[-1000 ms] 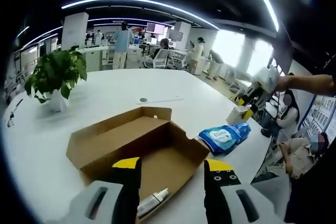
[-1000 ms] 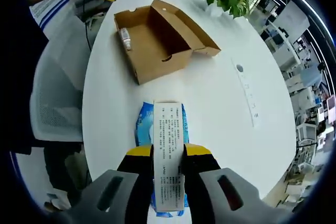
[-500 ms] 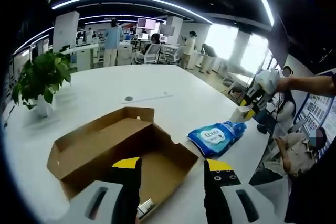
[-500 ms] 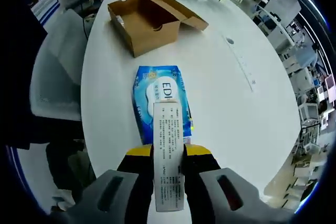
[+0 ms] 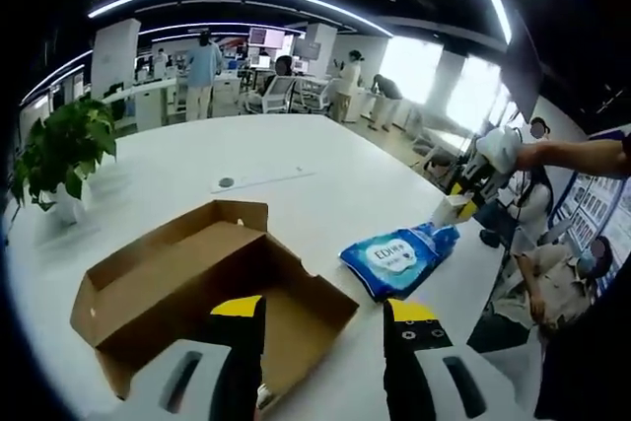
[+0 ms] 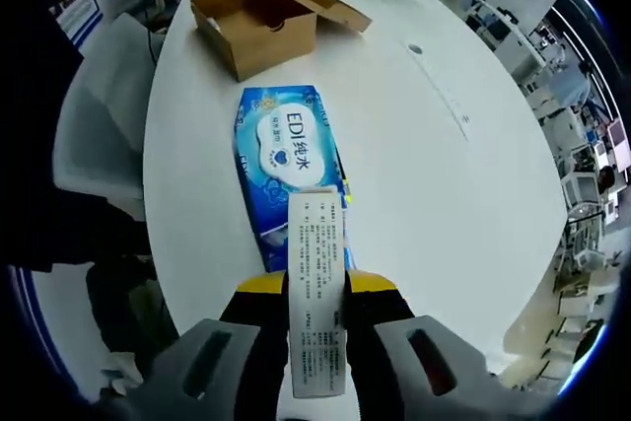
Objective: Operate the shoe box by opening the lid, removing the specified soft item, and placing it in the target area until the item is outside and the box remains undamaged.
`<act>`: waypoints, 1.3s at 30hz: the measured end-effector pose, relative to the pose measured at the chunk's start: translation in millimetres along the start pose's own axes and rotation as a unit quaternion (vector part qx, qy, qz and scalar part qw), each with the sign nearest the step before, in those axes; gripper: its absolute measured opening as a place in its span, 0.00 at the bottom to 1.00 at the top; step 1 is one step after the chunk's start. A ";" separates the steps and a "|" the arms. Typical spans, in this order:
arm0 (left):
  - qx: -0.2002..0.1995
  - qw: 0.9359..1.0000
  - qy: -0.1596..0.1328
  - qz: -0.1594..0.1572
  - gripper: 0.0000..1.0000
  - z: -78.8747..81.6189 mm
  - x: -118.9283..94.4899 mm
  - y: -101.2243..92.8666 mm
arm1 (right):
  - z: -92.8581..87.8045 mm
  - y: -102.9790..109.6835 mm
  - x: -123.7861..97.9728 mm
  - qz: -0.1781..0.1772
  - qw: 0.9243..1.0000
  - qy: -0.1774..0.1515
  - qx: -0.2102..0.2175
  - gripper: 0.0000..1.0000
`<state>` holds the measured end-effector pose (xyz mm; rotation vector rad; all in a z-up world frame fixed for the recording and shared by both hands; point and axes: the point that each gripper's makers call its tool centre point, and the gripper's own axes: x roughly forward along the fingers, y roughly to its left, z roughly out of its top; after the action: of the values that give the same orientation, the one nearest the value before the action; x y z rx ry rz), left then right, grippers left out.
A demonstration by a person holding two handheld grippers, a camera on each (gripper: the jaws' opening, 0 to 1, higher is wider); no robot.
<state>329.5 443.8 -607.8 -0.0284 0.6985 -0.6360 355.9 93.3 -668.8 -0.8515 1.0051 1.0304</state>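
Right gripper (image 6: pixel 315 288), at lower centre of its view, pinched the white label flap of the blue wipes pack (image 6: pixel 288 170), which lay on the white table (image 6: pixel 444 204) just beyond. Farther, upper left, stood the open shoe box (image 6: pixel 258 22). Left gripper (image 5: pixel 321 315) was spread above it.

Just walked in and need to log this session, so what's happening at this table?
A person is working with two hand-held grippers at a white table. The right gripper is shut on the white label flap of a blue wet wipes pack, which is already outside the cardboard shoe box and hangs over the table near its edge. The box sits open, lid folded back, and looks undamaged. The left gripper hovers open above the box, holding nothing.
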 end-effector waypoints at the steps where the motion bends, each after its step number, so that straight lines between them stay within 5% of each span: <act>1: -0.001 1.000 0.000 0.001 0.49 -0.3 0.0 0.1 | -0.7 -1.6 0.7 0.000 1.000 0.000 -0.001 0.18; 17: -0.023 0.999 0.006 0.037 0.49 -13.5 -17.9 18.3 | -5.8 -44.4 23.9 -0.013 0.999 0.018 -0.025 0.18; 39: -0.045 0.997 0.012 0.067 0.49 -24.4 -31.5 31.9 | -8.6 -58.5 67.3 0.006 0.997 0.043 -0.058 0.19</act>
<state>313.3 491.6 -615.4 -0.0567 0.7453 -0.4768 421.7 86.7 -729.2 -0.9929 1.0318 1.0786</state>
